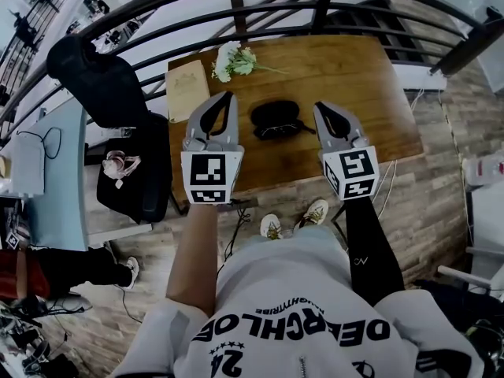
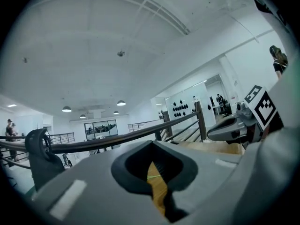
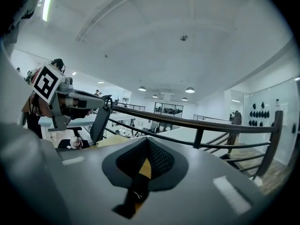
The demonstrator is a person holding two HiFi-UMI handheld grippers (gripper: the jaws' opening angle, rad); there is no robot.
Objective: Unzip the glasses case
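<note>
Open-plan office mezzanine: curved railing [image 1: 323, 10], office chair [image 1: 94, 77], wooden table [image 1: 354, 85], glass-walled rooms [image 2: 101, 128], ceiling lamps [image 2: 67, 109].

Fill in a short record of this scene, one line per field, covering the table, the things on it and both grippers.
table: wooden
glasses case: black, lying mid-table between the two grippers, held by neither; zip state not clear
flowers: white, near the far edge
book: beige, left of the flowers
left gripper: jaws together, nothing between them
right gripper: jaws together, nothing between them
</note>
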